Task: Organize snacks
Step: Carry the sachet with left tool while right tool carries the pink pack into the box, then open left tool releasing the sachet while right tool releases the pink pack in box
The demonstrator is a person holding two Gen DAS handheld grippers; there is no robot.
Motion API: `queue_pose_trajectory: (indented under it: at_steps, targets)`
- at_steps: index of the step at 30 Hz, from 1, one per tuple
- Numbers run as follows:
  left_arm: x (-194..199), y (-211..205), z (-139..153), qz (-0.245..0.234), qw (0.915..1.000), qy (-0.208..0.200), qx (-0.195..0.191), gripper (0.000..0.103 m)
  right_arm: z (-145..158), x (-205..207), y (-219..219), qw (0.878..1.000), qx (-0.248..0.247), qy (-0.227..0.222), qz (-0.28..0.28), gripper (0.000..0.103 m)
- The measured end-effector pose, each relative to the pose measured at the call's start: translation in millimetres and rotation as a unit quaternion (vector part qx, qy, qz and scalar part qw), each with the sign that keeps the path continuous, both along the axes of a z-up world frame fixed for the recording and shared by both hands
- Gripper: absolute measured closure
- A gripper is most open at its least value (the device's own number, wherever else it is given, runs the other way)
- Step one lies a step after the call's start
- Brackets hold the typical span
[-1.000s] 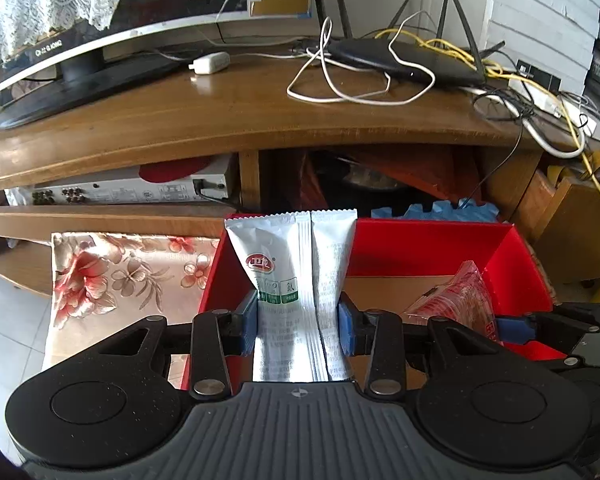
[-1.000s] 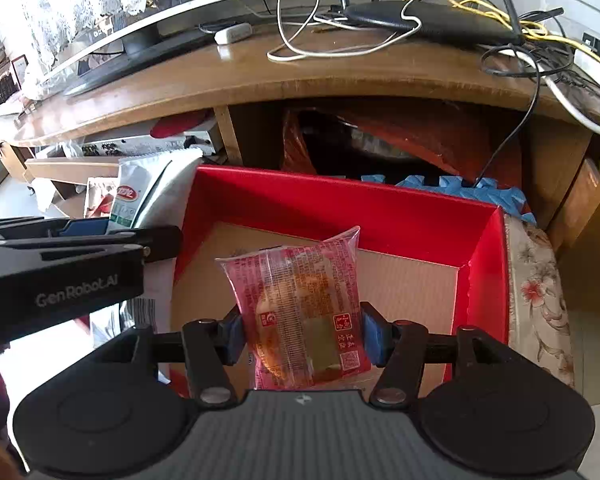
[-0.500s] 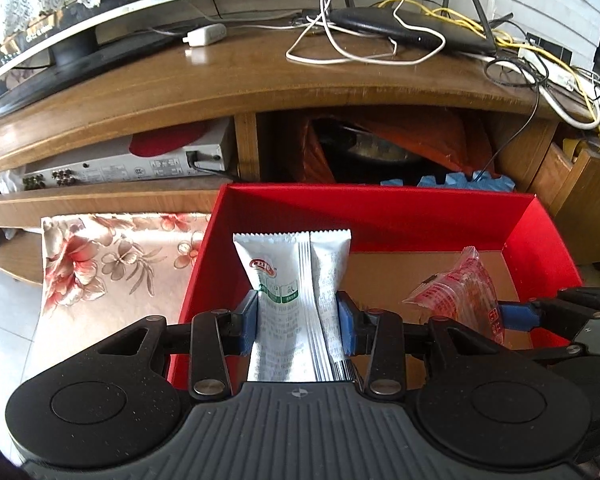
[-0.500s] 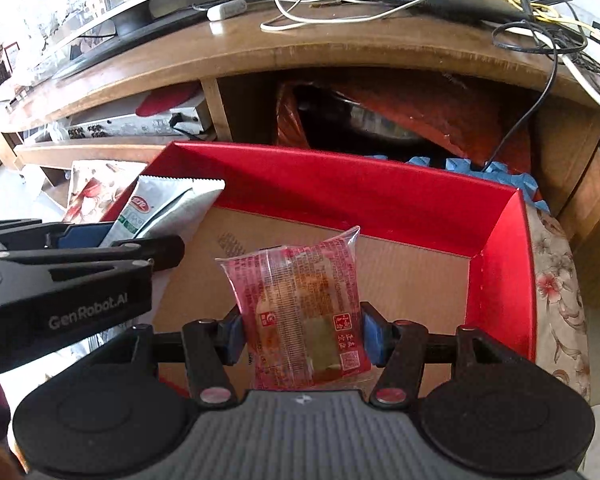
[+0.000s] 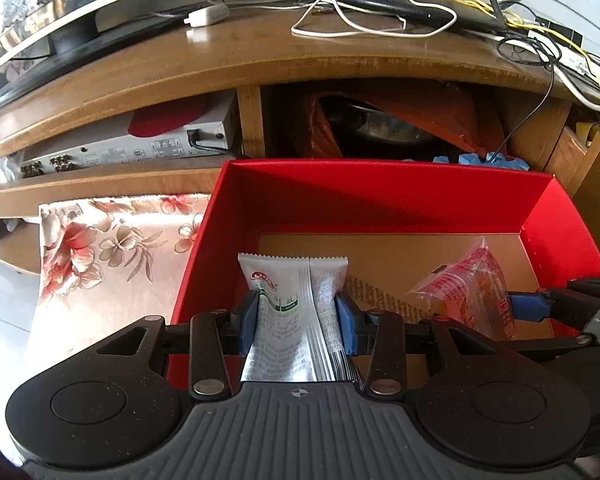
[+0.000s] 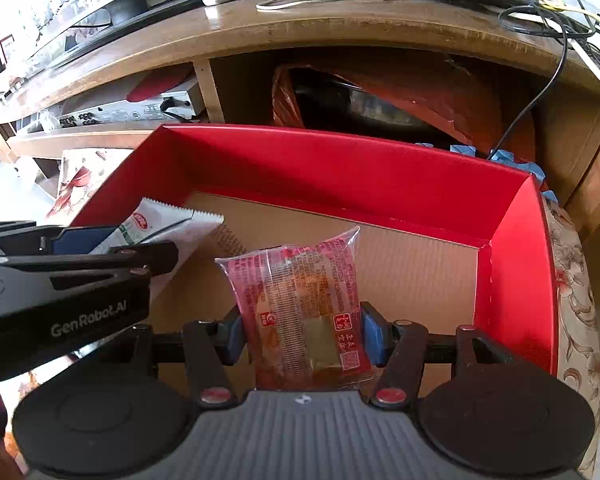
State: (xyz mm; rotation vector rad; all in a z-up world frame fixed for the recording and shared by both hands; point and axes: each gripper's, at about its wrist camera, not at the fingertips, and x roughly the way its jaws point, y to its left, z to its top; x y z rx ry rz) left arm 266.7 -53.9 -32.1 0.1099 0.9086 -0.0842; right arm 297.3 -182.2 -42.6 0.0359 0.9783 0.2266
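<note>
My left hand-held gripper [image 5: 297, 322] pinches the white packet [image 5: 294, 312], right hand-held gripper [image 6: 302, 334] the red one [image 6: 300, 304]; I'd lower both flat onto the red box [image 6: 340, 168] floor, apart, before letting go.

Each black claw [image 5: 296, 322] has blue pads [image 5: 247, 320], silver pivot screws, a ribbed grey housing and "GenRobot.AI" lettering.
</note>
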Motion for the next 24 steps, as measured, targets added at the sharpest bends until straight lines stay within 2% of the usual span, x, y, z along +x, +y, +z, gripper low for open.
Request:
queue_pose_trajectory:
  at_steps: [14,24]
  targets:
    - [2,2,-5,0.003,1.0,-0.001,0.006,0.05,-4,2,2,1.0,-0.015,-0.004,-0.001,0.048]
    - [-1,5,6,0.01,0.9998,-0.015,0.002,0.039,4,-2,0,1.0,-0.015,-0.017,-0.006,0.047]
